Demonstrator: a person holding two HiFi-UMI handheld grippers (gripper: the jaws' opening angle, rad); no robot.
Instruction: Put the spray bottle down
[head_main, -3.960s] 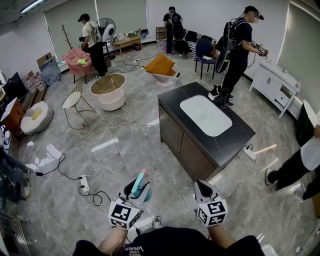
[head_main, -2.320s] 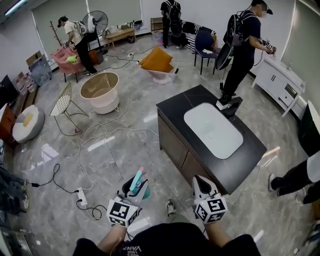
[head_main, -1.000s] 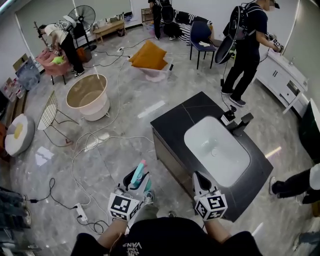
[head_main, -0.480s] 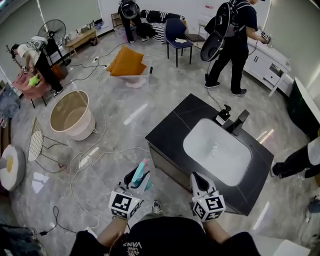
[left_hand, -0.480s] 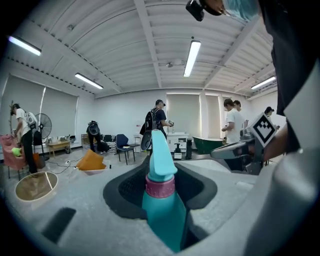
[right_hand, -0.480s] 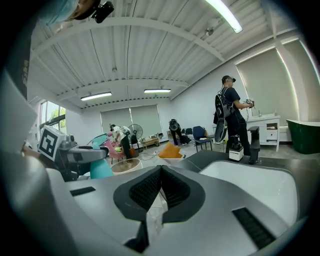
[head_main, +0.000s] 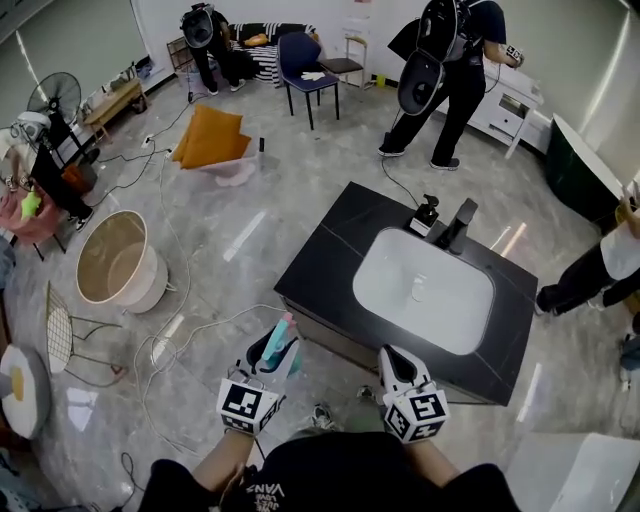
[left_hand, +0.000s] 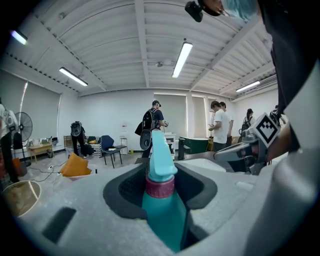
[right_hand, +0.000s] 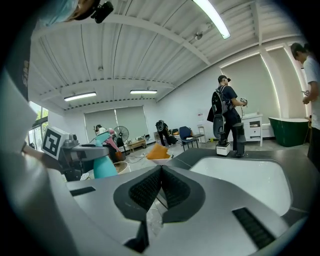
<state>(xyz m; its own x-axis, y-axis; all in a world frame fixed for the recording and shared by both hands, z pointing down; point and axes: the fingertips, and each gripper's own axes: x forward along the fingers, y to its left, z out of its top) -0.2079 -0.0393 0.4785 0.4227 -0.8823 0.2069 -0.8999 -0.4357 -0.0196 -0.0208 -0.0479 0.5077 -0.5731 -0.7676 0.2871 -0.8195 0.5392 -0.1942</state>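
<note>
Grey stone floor (head_main: 240, 240) lies all round, and a black counter (head_main: 330, 262) with a white sink (head_main: 425, 290) is the only sensible surface close by. My left gripper (head_main: 274, 352) is partway closed, pads clamped on the sides of the teal bottle (left_hand: 161, 205) just under its pink collar (left_hand: 160, 186), with the spray head reaching out past the fingertips. My right gripper (right_hand: 160, 176) has its jaws together on nothing. The bottle hangs over the floor, the counter's near edge just ahead and to the right of the left gripper; the right gripper is by that edge. I judge the bottle to be smooth, thin plastic: light if empty, bottom-heavy if filled, and I can't tell the fill. Squeezed hard, the wall may give; loosened carelessly, it could slide. The hold below the collar looks right to me, since the body widens there. Only the left gripper view shows pad contact and the collar. Only the head view shows how the counter lies to both grippers. The right gripper view shows the bottle side-on, off to its left, and the sink ahead.
</note>
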